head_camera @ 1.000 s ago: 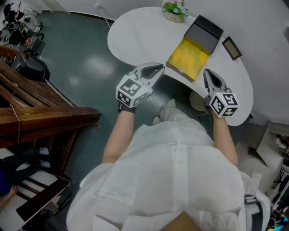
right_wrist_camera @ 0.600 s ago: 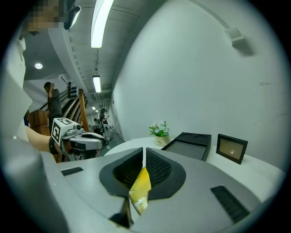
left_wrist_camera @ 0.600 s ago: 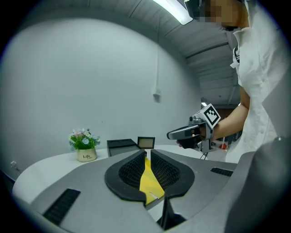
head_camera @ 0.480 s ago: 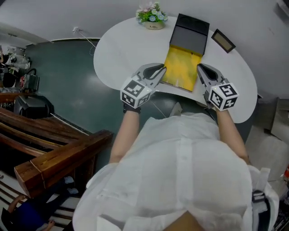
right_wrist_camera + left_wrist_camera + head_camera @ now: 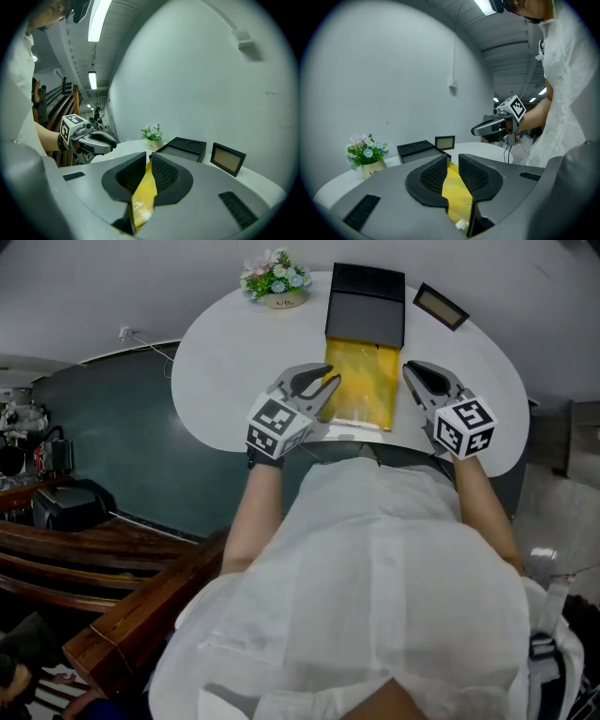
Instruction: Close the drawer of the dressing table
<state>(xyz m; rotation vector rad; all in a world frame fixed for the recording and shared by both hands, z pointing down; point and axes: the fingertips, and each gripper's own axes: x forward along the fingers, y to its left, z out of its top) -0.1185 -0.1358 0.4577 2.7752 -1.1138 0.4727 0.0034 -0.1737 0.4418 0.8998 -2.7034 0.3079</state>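
A yellow drawer (image 5: 361, 385) stands pulled out of a black box (image 5: 366, 306) on the white dressing table (image 5: 225, 362), toward me. My left gripper (image 5: 328, 385) hangs at the drawer's front left corner. Its jaws are opening, with nothing between them; the drawer (image 5: 457, 197) shows through the gap. My right gripper (image 5: 410, 371) is shut and empty beside the drawer's front right corner. The drawer (image 5: 144, 194) lies just below its tips. I cannot tell whether either gripper touches the drawer.
A flower pot (image 5: 275, 282) stands at the table's back left. A small picture frame (image 5: 441, 306) is right of the black box. Dark floor and wooden stairs (image 5: 112, 559) are at the left. My white-clad body fills the lower view.
Both grippers have moved forward to the two sides of the drawer's front end. The left jaws have parted a little. The drawer has not moved.
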